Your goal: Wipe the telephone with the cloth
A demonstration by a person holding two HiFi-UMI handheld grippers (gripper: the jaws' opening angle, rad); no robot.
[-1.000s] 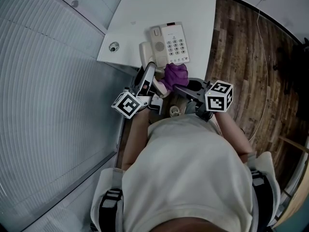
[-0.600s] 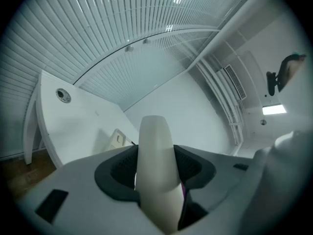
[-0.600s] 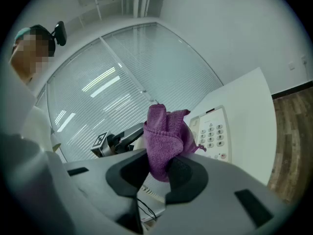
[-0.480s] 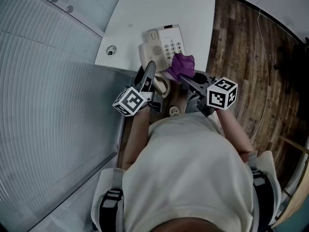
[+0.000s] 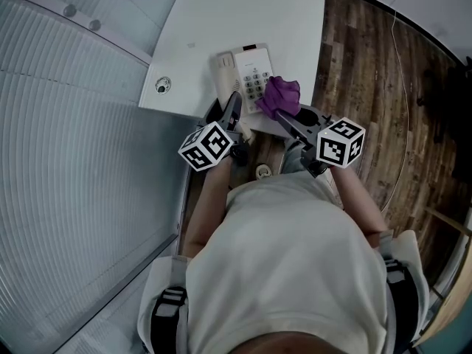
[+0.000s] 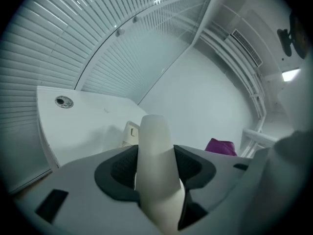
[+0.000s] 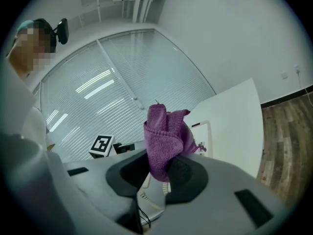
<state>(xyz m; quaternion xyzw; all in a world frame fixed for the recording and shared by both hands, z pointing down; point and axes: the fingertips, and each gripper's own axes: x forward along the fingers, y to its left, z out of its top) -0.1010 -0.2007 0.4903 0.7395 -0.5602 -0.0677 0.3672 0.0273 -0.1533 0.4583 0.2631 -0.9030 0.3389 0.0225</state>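
The cream telephone (image 5: 247,72) sits on the white table (image 5: 251,13), its keypad facing up. Its near right corner is covered by the purple cloth (image 5: 282,96), which my right gripper (image 5: 285,115) is shut on. In the right gripper view the cloth (image 7: 165,136) stands bunched up between the jaws, with the telephone (image 7: 203,131) behind it and the coiled cord (image 7: 146,196) below. My left gripper (image 5: 236,105) is at the telephone's near left side, shut on the cream handset (image 6: 155,165). The handset stands upright between the jaws in the left gripper view.
A round cable grommet (image 5: 162,85) is set in the table's left corner. A wall of white blinds (image 5: 74,161) runs along the left. Wooden floor (image 5: 369,72) lies to the right of the table's edge. The person's torso fills the lower head view.
The right gripper has carried the cloth from the telephone's near edge up onto its keypad corner. The left gripper has stayed shut on the handset and shifted slightly toward the telephone.
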